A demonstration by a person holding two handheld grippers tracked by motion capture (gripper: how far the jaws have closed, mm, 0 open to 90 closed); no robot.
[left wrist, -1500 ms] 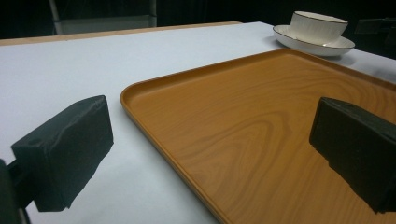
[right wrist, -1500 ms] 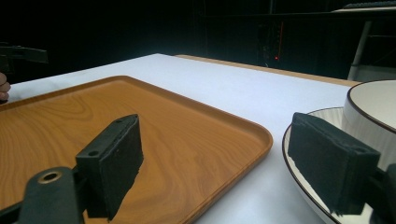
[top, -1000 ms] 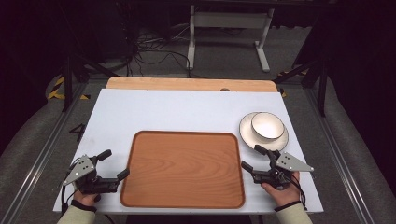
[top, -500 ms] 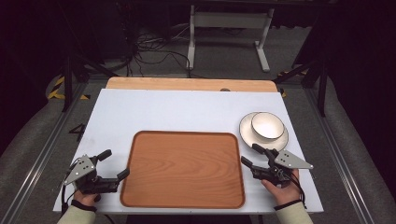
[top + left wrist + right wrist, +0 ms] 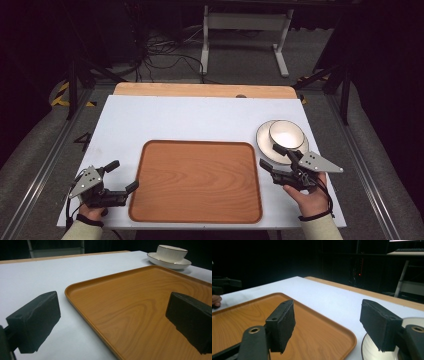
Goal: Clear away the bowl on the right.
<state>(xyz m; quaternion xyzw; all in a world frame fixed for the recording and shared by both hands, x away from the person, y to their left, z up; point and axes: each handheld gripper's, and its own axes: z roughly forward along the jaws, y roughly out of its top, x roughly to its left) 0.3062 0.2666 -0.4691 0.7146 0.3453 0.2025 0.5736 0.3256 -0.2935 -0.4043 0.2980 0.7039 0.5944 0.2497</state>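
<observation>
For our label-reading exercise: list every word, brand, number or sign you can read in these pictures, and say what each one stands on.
None: no readable text in any view.
Wooden tray: bare wood grain, no label.
Bowl on its plate: plain white, no mark.
White table: blank.
Left gripper and right gripper: no lettering.
Yellow-and-black hazard stripes on the floor: a pattern, no words.

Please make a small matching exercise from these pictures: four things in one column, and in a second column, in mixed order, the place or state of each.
Things:
1. tray
2. bowl
3. saucer
4. left gripper

Places or states:
a. stands on the saucer
b. brown wood, nothing on it
c. jaws open, beside the tray's left edge
d. white, right of the tray's far corner

Pairs: 1-b, 2-a, 3-d, 4-c
</observation>
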